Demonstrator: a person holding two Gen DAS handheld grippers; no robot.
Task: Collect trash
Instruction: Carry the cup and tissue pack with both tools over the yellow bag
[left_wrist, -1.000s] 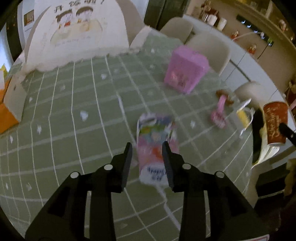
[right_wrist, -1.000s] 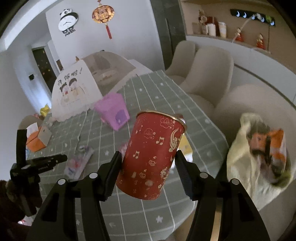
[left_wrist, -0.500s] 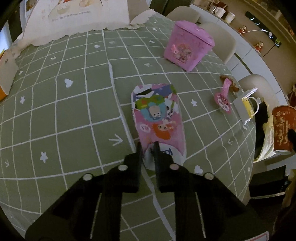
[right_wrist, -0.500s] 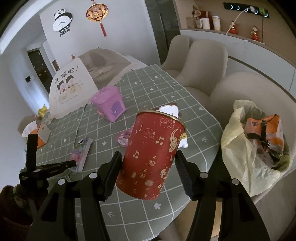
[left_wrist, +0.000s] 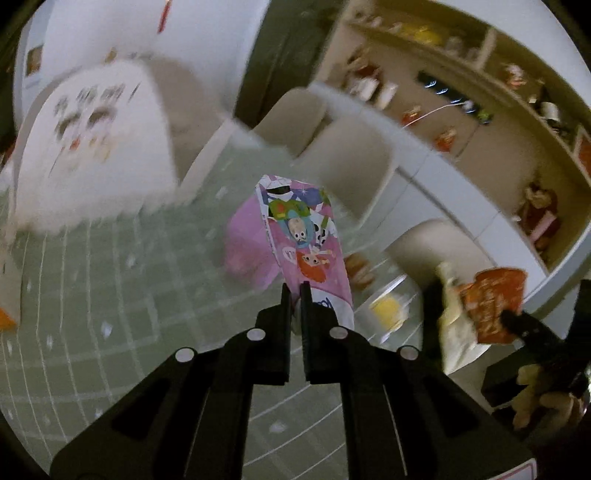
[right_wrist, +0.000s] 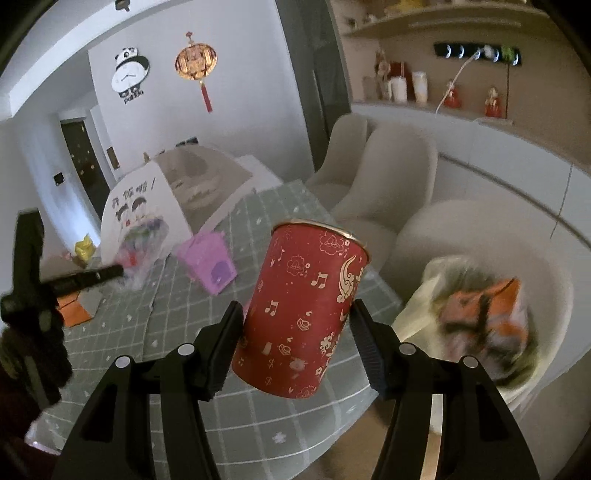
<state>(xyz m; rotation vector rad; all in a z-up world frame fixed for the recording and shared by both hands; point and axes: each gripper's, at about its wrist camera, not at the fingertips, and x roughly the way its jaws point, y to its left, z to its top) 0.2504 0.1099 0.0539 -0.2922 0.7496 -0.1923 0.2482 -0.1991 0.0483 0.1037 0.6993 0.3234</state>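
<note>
Pink wrapper (left_wrist: 308, 243): thin, limp, light; pinched at lower edge by left gripper (left_wrist: 294, 291), nearly together. Red paper cup (right_wrist: 301, 314): light, crushable; clamped mid-wall by right gripper (right_wrist: 297, 328). Trash bag (right_wrist: 476, 314) at 3 o'clock.

My red paper cup (right_wrist: 301, 317) shows gold music notes; the white food cover (right_wrist: 144, 206) bears handwritten Chinese characters, too small to read.

Red cup (right_wrist: 303, 314) with gold motifs; pink cartoon wrapper (left_wrist: 308, 247); green gridded tablecloth (left_wrist: 110, 295), seemingly star-dotted.
</note>
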